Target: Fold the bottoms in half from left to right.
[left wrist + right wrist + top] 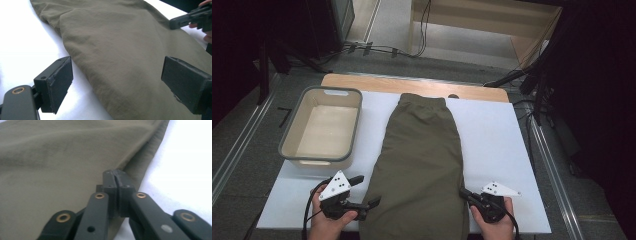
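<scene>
An olive garment (422, 155) lies flat and lengthwise down the middle of the white table top (497, 135), its elastic waist at the far end. My left gripper (368, 191) stands open at the cloth's near left edge. In the left gripper view its jaws stand wide apart (115, 85) over the garment (125, 50), one pad above the white surface and one above the cloth. My right gripper (463, 191) is at the near right edge. In the right gripper view its jaws (115, 172) are pressed together on the hem of the garment (62, 157).
A grey and cream plastic bin (292, 130) stands empty at the table's left, just beyond my left hand. A wooden strip (362, 82) runs along the far edge. Cables and furniture legs lie on the floor beyond. White surface (497, 165) stretches right of the garment.
</scene>
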Action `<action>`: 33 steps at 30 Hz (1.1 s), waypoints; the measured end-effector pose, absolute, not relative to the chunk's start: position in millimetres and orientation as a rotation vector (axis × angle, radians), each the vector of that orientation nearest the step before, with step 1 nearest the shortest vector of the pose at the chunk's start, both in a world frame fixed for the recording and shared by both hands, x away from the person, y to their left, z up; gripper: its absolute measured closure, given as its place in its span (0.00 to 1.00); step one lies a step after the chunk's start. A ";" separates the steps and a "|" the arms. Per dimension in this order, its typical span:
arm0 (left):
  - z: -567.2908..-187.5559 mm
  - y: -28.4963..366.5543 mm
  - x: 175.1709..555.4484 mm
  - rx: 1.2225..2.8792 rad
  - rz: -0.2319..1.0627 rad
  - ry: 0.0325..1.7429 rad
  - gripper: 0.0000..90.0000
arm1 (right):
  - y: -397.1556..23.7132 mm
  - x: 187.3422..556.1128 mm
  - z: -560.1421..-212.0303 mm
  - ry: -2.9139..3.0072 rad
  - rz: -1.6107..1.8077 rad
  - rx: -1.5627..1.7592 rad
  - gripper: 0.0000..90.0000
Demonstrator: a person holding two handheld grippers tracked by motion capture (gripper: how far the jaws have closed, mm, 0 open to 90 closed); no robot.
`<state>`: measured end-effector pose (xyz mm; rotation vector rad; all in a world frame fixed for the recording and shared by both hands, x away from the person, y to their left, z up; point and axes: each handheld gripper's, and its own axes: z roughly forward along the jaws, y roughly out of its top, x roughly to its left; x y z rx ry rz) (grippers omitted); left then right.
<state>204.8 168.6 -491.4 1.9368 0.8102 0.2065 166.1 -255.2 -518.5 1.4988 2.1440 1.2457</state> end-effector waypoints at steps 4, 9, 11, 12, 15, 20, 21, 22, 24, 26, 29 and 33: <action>-490.9 169.7 204.6 1.933 0.205 0.810 0.10 | -259.5 155.7 -510.3 2.125 1.266 1.480 0.97; -490.9 169.5 204.5 1.930 0.206 0.824 0.10 | -267.2 147.3 -513.1 2.124 1.213 1.488 0.97; -490.6 169.7 204.3 1.931 0.207 0.837 0.13 | -268.2 147.7 -519.2 2.137 1.179 1.491 0.93; -490.4 170.3 204.2 1.936 0.211 0.846 0.14 | -267.7 147.9 -520.9 2.129 1.141 1.491 0.87; -491.2 173.4 202.2 1.944 0.223 0.894 0.24 | -269.9 147.9 -519.9 2.087 1.158 1.498 0.75; -490.7 179.9 193.4 1.954 0.215 0.892 0.41 | -267.2 146.1 -514.7 2.082 1.204 1.462 0.75; -490.4 180.8 191.1 1.952 0.207 0.890 0.43 | -266.4 146.3 -516.0 2.089 1.201 1.464 0.75; -490.7 181.1 189.4 1.957 0.198 0.888 0.45 | -264.9 146.2 -518.3 2.097 1.192 1.468 0.77; -492.4 180.6 186.4 1.975 0.186 0.882 0.50 | -262.9 146.2 -520.7 2.115 1.175 1.471 0.80; -495.3 179.0 183.1 2.008 0.171 0.876 0.54 | -262.8 146.7 -522.1 2.131 1.177 1.474 0.89; -497.0 176.8 180.5 2.028 0.157 0.877 0.62 | -263.7 147.0 -523.1 2.147 1.178 1.488 0.97; -496.8 176.8 180.0 2.033 0.163 0.886 0.64 | -267.9 144.8 -517.4 2.132 1.203 1.488 0.98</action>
